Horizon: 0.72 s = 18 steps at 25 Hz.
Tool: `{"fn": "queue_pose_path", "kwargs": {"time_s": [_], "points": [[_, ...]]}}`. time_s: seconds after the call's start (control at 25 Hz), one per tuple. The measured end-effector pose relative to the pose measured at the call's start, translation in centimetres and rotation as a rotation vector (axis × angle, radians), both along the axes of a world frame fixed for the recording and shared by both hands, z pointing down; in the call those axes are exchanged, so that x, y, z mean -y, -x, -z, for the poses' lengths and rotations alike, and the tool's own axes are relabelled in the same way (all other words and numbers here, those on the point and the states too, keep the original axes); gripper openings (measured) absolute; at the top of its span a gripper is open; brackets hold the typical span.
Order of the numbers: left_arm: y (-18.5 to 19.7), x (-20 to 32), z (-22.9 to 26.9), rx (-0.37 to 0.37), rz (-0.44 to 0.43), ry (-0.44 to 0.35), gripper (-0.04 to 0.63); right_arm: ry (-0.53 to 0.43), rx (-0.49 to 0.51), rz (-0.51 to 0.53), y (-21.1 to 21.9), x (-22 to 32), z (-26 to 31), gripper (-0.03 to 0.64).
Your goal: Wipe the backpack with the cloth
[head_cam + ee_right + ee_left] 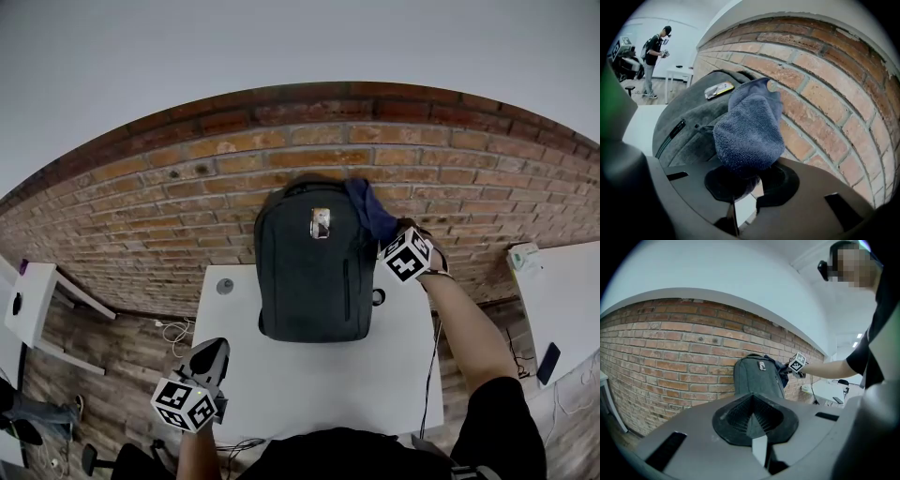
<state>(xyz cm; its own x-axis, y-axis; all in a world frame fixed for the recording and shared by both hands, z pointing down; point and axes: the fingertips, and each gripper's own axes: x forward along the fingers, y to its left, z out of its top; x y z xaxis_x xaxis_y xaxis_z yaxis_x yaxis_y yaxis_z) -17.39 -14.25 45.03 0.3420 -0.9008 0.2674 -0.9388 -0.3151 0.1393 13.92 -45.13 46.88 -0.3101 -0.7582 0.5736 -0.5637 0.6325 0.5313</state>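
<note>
two claws, only one at work. the right claw is clamped on the blue cloth. the cloth bunches up out of its jaws and lies against the top corner of the backpack, with the brick wall just beyond. the left claw has its jaws pressed together on nothing. it hangs low, well short of the backpack, over the near part of the white table.

the cloth looks like soft, light terry. it should fold and drag rather than slide, so a pinch at one end leaves a loose pad free to rub. the backpack looks soft-sided yet fairly stiff, standing upright against the wall ahead of both claws. i judge it may rock under a firm stroke, and the idle claw could steady it at its near side.

the right gripper view alone shows the cloth's nap, the side zip and a person far off to that claw's left. the head view alone shows the backpack's whole front and how far apart the claws sit. the left gripper view shows the backpack and the other claw's marker cube from low down.
</note>
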Motion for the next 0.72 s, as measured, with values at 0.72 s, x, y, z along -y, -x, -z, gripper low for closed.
{"fn": "queue_pose_path", "kwargs": {"time_s": [0.72], "points": [[-1.0, 1.0, 1.1, -0.009, -0.071, -0.021, -0.005, 0.131, 0.023, -0.040, -0.8, -6.5, -8.5, 0.064]]}}
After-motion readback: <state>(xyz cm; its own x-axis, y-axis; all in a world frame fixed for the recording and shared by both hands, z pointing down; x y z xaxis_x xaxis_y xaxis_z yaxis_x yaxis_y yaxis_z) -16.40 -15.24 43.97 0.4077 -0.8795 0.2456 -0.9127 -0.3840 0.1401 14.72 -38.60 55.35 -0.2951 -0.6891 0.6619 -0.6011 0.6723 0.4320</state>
